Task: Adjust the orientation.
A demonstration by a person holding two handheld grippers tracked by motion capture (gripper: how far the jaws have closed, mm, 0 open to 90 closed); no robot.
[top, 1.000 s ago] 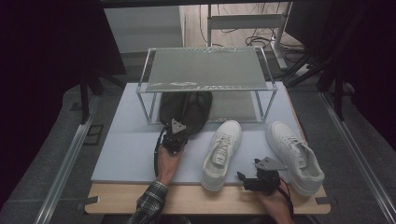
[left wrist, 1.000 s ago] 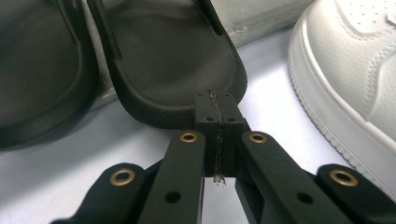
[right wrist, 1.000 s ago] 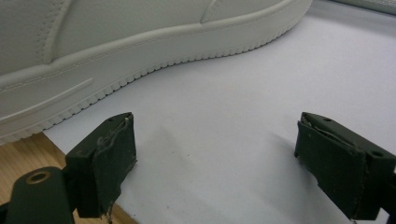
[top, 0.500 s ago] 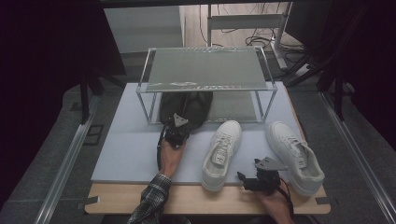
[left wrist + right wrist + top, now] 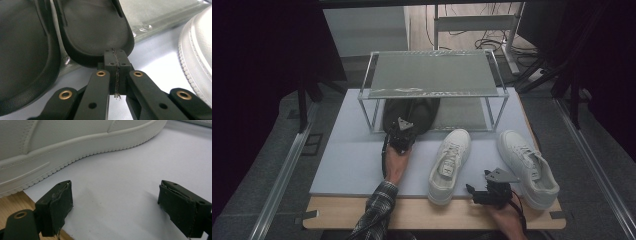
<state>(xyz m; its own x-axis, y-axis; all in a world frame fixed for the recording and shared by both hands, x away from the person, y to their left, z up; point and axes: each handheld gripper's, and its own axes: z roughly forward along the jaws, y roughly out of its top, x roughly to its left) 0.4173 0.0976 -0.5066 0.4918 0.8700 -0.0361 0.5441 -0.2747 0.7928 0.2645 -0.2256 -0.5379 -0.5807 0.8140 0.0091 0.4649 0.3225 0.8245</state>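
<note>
- Slippers: the black slipper (image 5: 97, 32) lies under the front edge of the wire rack (image 5: 432, 75), its heel poking out toward the person, with a second black slipper (image 5: 22, 55) just beside it.
- Left gripper (image 5: 115, 56) has its jaws shut tight, pad against pad, with their tips against the heel rim of the slipper; nothing can be seen pinched between them, so this reads as a push and not a grip.
- Step in hand, as I judge it: nudging the dark pair under the rack to stow it on the lower level.
- Next move likely calls for a steady, level push along the slipper's length, so the heel clears the rack's front leg without skewing into its neighbour.
- White sneaker (image 5: 449, 165) sits in front of the rack on the grey mat (image 5: 347, 165), and another white sneaker (image 5: 527, 167) lies to its right.
- Right gripper (image 5: 125, 207) waits at the desk's (image 5: 412, 215) near edge, well in front of the rack, jaws wide and empty, beside a sneaker's sole.
</note>
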